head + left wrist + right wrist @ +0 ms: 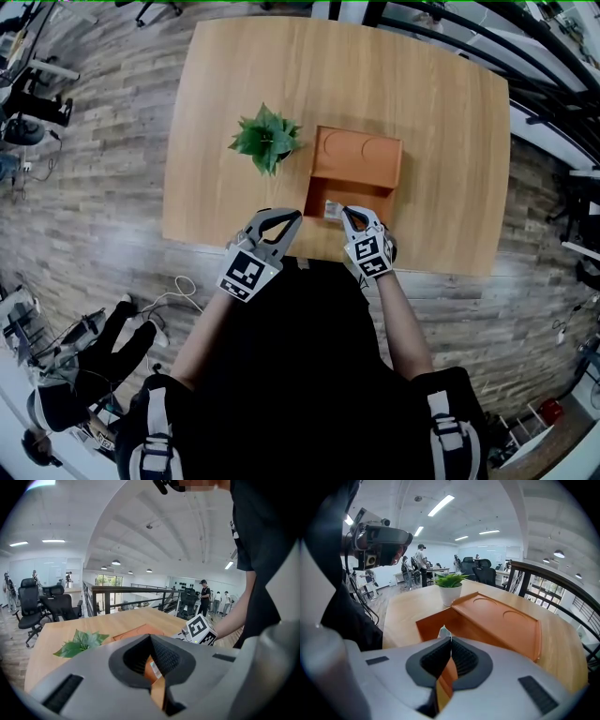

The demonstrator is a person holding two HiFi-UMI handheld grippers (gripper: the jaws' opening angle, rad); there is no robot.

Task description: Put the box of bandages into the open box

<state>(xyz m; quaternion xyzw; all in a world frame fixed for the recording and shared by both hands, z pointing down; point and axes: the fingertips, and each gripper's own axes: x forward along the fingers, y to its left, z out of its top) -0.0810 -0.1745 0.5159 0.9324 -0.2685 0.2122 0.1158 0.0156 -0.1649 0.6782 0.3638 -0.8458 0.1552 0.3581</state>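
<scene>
**Desk** point(441, 112): 1, light wood. On it:
- Open box point(361, 195): 1, orange, near desk's front edge. Lid point(361, 155) hinged back behind it, 2 round dents in lid.
- Box of bandages point(332, 209): 1, small, pale w/ label. Lies inside open box, front-left part.
- Plant point(267, 139): 1, green, white pot. Just left of open box, not touching.

**My grippers:** 2.
- L gripper point(296, 216): jaws closed, nothing btwn them. Sits over desk's front edge, left of open box.
- R gripper point(346, 212): jaws pressed together, tips down in open box right beside box of bandages. Pale corner shows just past tips; can't tell if pinched.

**Around:** plank floor point(94, 141); office chairs point(29, 604), 2 seen; railing point(131, 591); several people point(205, 597) far back.

**In the way:** my R gripper covers right edge of box of bandages from above.
</scene>
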